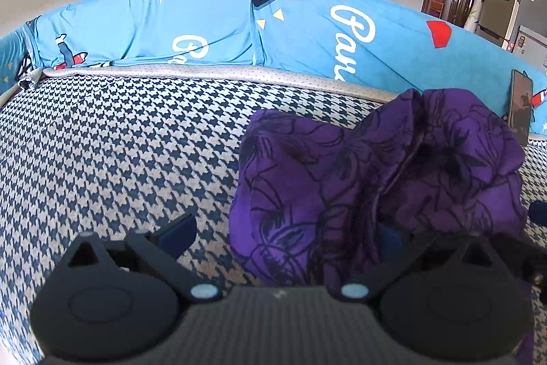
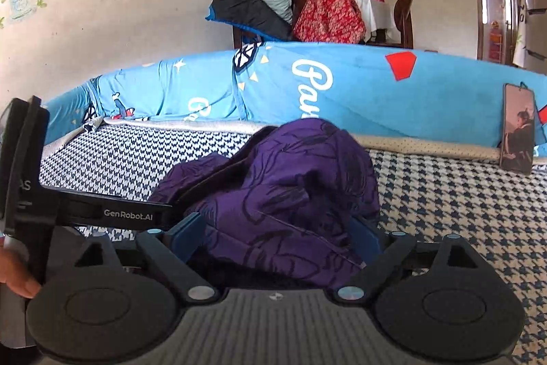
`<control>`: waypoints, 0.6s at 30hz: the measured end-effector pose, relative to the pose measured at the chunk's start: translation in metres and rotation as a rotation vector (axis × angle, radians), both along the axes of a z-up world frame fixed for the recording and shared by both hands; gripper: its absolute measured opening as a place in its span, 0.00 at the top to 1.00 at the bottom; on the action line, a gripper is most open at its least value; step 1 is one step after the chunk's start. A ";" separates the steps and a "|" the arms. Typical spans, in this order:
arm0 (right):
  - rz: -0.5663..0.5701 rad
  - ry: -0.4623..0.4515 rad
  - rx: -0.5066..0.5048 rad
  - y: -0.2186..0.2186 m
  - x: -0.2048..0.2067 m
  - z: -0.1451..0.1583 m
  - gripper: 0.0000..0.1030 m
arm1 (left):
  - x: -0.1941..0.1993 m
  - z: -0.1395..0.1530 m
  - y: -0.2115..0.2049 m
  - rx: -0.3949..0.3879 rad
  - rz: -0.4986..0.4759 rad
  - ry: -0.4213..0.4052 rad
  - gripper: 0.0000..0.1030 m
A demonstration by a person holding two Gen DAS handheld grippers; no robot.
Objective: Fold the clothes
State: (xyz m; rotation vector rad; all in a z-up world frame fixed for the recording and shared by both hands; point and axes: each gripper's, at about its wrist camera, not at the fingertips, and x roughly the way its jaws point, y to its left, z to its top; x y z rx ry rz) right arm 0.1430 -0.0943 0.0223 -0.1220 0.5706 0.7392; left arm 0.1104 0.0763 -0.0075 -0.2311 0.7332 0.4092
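The garment [image 2: 273, 200] at frame centre is deep purple with dark line-drawn flowers, lying on a navy-and-cream houndstooth cover [image 1: 119, 153]. Behind it, the bolster [image 2: 359, 91] is sky blue with white script, red shapes and yellow triangles. In the upper middle, a draped cloth [image 2: 328, 12] is red with small pale flowers.

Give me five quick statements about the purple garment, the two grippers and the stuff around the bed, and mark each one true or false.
1. The purple garment lies crumpled in a heap. True.
2. The surface under it is a plain white sheet. False: it is a blue and white houndstooth cover.
3. The right gripper has its jaws wide apart with purple cloth between them. True.
4. A phone leans against the blue bolster. True.
5. The left gripper is clamped shut on the bolster. False: its jaws are open, beside the garment.
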 end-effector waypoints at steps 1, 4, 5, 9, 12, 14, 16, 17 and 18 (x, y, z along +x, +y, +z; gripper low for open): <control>0.002 0.002 -0.009 0.003 0.001 -0.004 0.12 | -0.002 -0.001 0.000 0.009 0.011 0.004 0.00; 0.020 0.007 -0.032 0.012 -0.001 -0.013 0.23 | -0.009 -0.007 -0.001 0.018 0.036 0.013 0.00; 0.032 0.007 -0.039 0.013 -0.004 -0.015 0.39 | -0.012 -0.008 -0.001 0.019 0.045 0.015 0.00; 0.050 -0.004 -0.043 0.011 -0.012 -0.016 0.66 | -0.023 -0.015 -0.002 0.018 0.073 0.019 0.00; 0.027 0.006 -0.010 0.000 -0.011 -0.012 0.81 | -0.033 -0.018 -0.005 0.020 0.090 0.020 0.00; -0.001 0.016 0.019 -0.011 -0.009 -0.008 0.85 | -0.038 -0.021 -0.007 0.016 0.097 0.027 0.00; -0.029 0.025 0.047 -0.022 -0.007 -0.004 0.87 | -0.042 -0.024 -0.009 0.011 0.097 0.037 0.00; -0.043 0.027 0.055 -0.026 -0.007 -0.002 0.87 | -0.044 -0.026 -0.011 0.008 0.096 0.042 0.00; -0.058 0.027 0.062 -0.031 -0.006 0.000 0.88 | -0.046 -0.027 -0.012 0.006 0.095 0.047 0.00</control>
